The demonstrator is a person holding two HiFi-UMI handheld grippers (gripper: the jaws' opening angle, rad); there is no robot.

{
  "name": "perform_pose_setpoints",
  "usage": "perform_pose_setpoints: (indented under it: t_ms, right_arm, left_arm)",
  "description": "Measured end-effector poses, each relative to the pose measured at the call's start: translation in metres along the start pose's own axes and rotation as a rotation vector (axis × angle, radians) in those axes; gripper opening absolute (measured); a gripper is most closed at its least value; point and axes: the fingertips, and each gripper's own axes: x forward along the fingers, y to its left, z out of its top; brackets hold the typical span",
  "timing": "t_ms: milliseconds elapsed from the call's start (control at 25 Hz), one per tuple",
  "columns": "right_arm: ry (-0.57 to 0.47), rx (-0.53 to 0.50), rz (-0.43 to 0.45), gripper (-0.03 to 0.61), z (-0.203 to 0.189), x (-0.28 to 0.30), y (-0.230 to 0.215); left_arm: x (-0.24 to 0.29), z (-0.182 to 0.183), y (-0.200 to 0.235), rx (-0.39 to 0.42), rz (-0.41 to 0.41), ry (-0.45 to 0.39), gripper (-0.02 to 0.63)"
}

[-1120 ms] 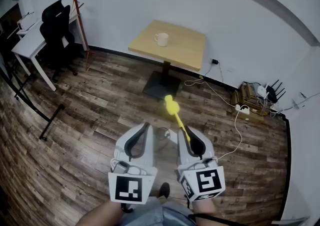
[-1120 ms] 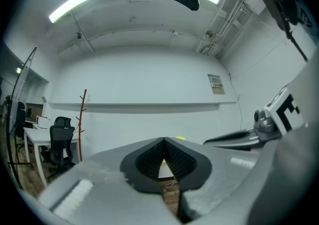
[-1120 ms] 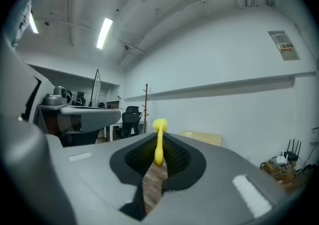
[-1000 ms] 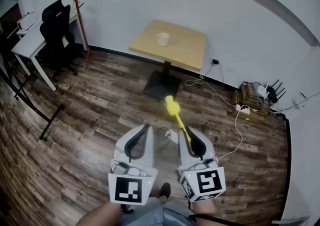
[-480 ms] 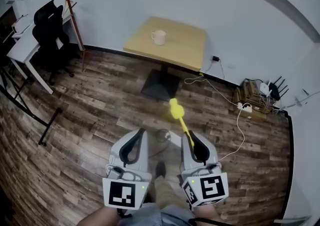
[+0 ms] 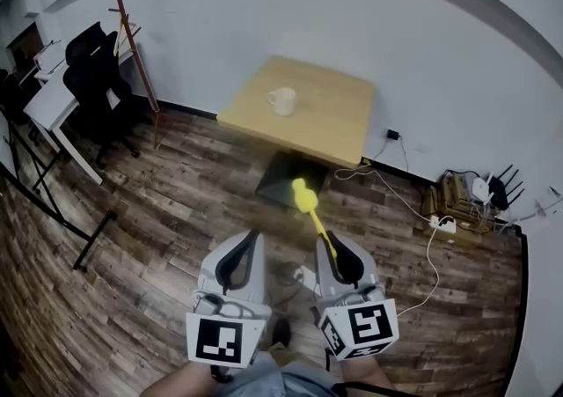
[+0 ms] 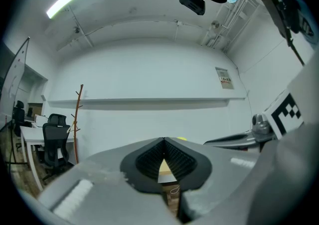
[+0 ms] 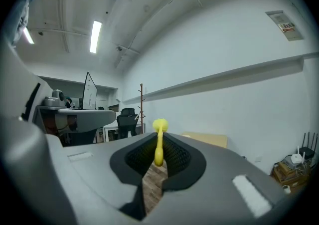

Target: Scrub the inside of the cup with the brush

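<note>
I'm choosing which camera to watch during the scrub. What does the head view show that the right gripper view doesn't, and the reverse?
Only the head view: the white handled cup, standing on the table. Only the right gripper view: the ceiling strip light and a small wall sign. Both: the yellow plastic brush clamped in the right tool, the light wooden square table and the black office chair.

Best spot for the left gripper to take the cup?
The body wall, low, from the near side: the cup stands upright on the table, and its mouth must stay free for the brush. Handle side too small to tell.
</note>
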Motion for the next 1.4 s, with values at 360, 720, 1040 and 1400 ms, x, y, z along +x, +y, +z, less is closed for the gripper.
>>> perform_pose_setpoints:
  t_ms: [360,720,1040,1400]
  right_arm:
    - [0.002,0.011,0.025,0.040,-0.001,0.044,-0.021]
    - [0.051,0.003,-0.020,0.040,-0.015,0.123,-0.037]
    - [0.074,0.024,-0.089,0.040,-0.013,0.247,-0.031]
    - [0.056,-0.017,-0.199,0.040,0.015,0.328,-0.044]
  left_arm:
    - [0.043,-0.006,0.015,0.008,0.017,0.016,0.018]
    - [0.111,-0.032,0.066,-0.043,-0.030,0.036,0.018]
    - [0.196,-0.041,0.163,-0.076,-0.130,0.031,0.018]
    - [0.263,-0.032,0.223,-0.086,-0.232,0.005,0.018]
